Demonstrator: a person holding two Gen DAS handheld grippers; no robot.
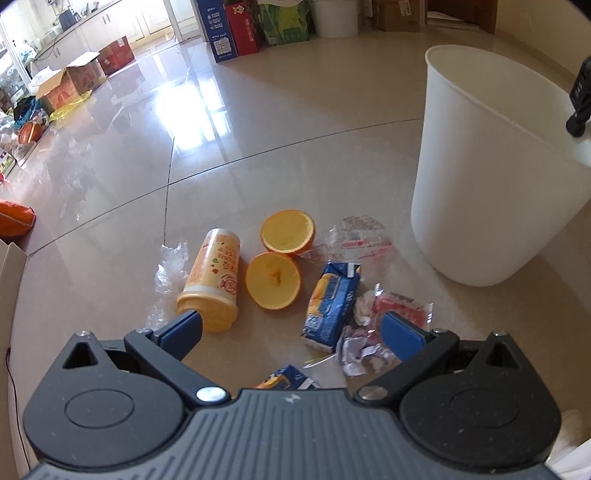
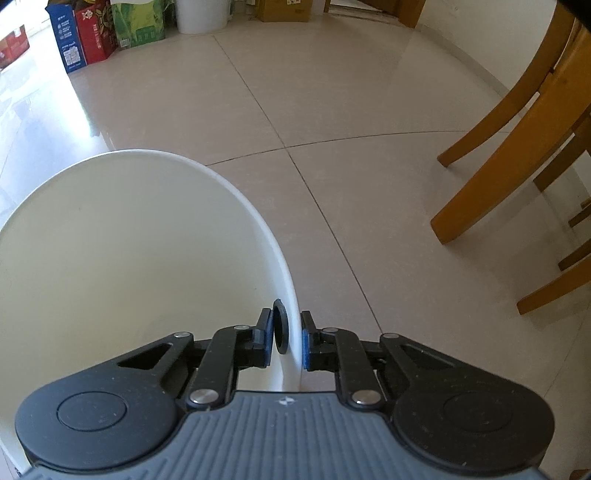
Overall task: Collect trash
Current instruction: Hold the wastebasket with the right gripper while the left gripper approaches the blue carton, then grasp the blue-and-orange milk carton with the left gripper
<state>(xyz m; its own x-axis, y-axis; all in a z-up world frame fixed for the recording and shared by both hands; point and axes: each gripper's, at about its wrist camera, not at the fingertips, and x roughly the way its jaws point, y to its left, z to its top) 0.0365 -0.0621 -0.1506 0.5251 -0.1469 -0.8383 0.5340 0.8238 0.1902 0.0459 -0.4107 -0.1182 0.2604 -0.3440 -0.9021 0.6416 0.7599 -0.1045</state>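
Trash lies on the tiled floor in the left wrist view: a yellow drink bottle (image 1: 212,278) on its side, two orange halves (image 1: 273,275), a blue carton (image 1: 330,304), crumpled paper (image 1: 364,352), plastic wrappers (image 1: 360,234) and a second blue carton (image 1: 286,380) close under the tool. My left gripper (image 1: 295,328) hovers open above the pile, nothing between its fingers. The white bin (image 1: 487,177) stands to the right of the trash. My right gripper (image 2: 285,339) is shut on the white bin's rim (image 2: 291,332), one finger inside, one outside. The bin's inside (image 2: 129,240) looks bare.
Cardboard boxes (image 1: 74,79) and bags line the far left wall, coloured cartons (image 1: 236,29) stand at the back. An orange bag (image 1: 14,218) lies at the left edge. Wooden chair legs (image 2: 509,147) stand to the right of the bin.
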